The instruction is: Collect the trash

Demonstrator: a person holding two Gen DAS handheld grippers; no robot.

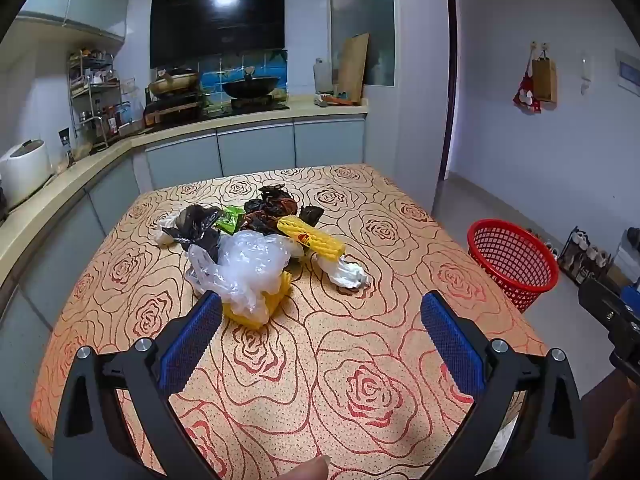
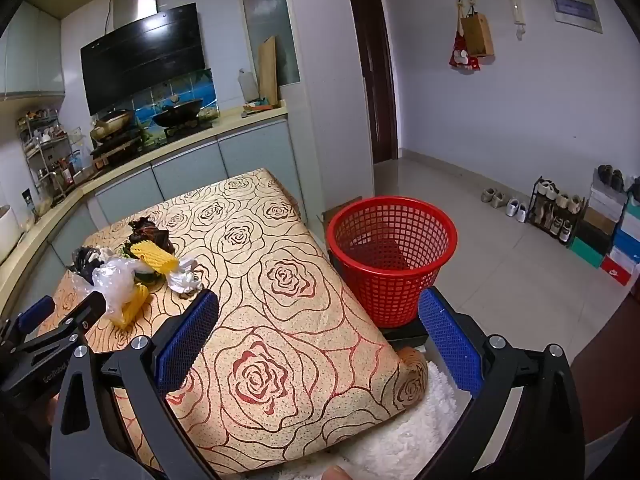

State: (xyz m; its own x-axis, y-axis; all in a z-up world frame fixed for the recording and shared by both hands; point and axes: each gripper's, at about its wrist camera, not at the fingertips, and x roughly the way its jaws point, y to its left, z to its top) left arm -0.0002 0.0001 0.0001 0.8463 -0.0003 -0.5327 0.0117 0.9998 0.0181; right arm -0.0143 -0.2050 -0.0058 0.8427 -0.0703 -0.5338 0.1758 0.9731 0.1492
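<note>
I am at the very start of collecting: both my left gripper [image 1: 320, 320] and my right gripper [image 2: 318, 320] stand spread wide with nothing between their blue pads, and the heap of trash [image 1: 260, 244] lies untouched near the middle of the rose-patterned table [image 1: 360, 360], with the clear plastic bag [image 1: 248, 268] nearest my left fingers. The red basket [image 2: 392, 264] waits empty beside the table's edge on my right. Next, I judge, my left must close on that bag, which is limp and slippery, and carry it to the basket.
</note>
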